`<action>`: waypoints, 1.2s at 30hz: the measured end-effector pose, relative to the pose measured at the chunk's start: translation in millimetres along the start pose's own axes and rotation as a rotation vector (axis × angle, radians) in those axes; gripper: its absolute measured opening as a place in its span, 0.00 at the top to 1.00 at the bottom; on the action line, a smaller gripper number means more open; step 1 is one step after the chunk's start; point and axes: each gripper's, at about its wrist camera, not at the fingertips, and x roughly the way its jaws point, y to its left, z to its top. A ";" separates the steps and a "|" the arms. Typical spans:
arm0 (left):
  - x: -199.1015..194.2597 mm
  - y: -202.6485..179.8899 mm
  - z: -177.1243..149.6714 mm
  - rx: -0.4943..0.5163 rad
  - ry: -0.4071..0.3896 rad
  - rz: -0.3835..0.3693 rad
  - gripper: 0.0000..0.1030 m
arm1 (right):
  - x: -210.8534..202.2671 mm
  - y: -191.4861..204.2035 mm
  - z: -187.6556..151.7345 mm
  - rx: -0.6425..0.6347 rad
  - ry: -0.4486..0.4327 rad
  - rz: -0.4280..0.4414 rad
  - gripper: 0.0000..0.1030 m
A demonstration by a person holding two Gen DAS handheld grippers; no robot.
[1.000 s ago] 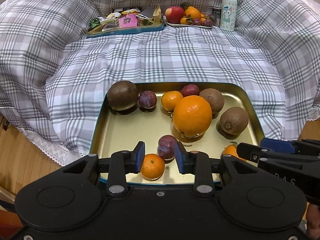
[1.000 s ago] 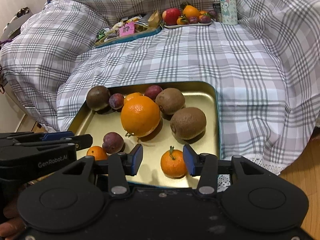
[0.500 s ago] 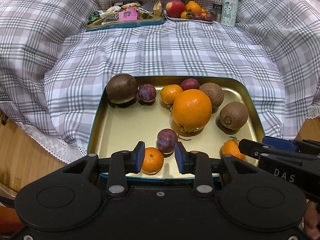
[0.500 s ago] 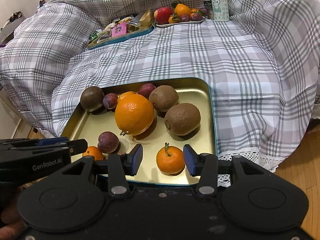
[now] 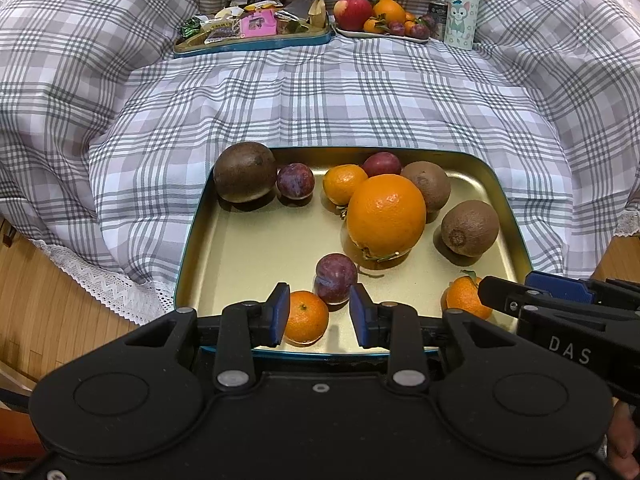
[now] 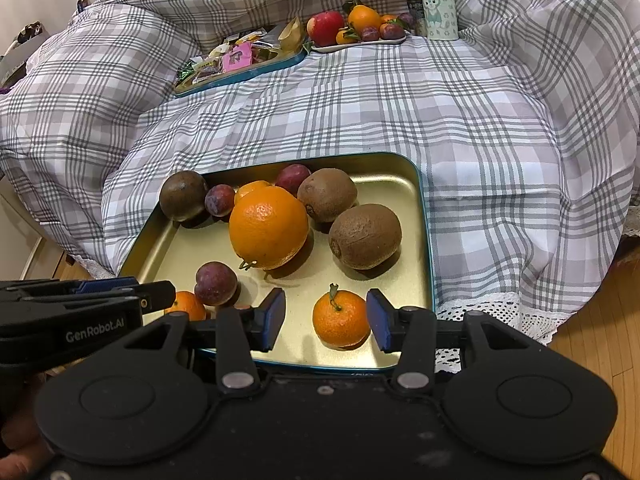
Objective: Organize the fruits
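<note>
A gold tray (image 5: 256, 248) (image 6: 400, 184) on the plaid cloth holds a large orange (image 5: 386, 214) (image 6: 269, 227), kiwis (image 5: 470, 228) (image 6: 365, 236), plums (image 5: 335, 278) (image 6: 215, 283), small mandarins and a dark round fruit (image 5: 245, 171). My left gripper (image 5: 319, 316) is open over the tray's near edge, its fingers either side of a mandarin (image 5: 306, 317). My right gripper (image 6: 326, 322) is open, its fingers either side of a stemmed mandarin (image 6: 341, 321). Neither fruit is gripped.
At the back stand a snack tray (image 5: 252, 26) (image 6: 240, 60), a plate of fruit (image 5: 380, 16) (image 6: 356, 26) and a cartoon bottle (image 5: 462, 10) (image 6: 436, 4). Puffy plaid bedding rises on both sides. Wooden floor shows below the cloth's lace edge (image 5: 100, 288).
Both grippers have drawn back and risen slightly; the tray and fruits sit higher in view. The jaws stay open and no fruit has moved.
</note>
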 end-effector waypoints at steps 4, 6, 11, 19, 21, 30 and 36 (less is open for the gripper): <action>-0.1 0.1 0.0 0.000 0.000 0.000 0.60 | 0.0 0.0 0.0 0.000 0.000 0.000 0.54; -0.1 0.0 0.0 0.000 0.001 0.000 0.60 | 0.2 -0.1 0.2 0.000 0.001 0.000 0.54; 0.1 0.4 0.0 -0.001 0.001 0.000 0.60 | 0.6 0.4 -0.2 0.002 0.002 0.001 0.54; 1.1 0.9 -0.8 -0.003 0.008 0.001 0.60 | 1.8 1.3 -1.3 0.003 0.007 0.004 0.54; 1.5 1.3 -1.4 -0.005 0.010 0.002 0.60 | 1.8 1.3 -1.2 0.003 0.006 0.004 0.54; 0.3 1.0 -1.5 -0.006 0.006 -0.002 0.60 | 1.9 1.7 -1.7 0.003 0.008 0.004 0.54; 0.4 1.5 -1.6 -0.006 0.008 -0.002 0.60 | 2.1 2.4 -2.7 0.004 0.008 0.005 0.54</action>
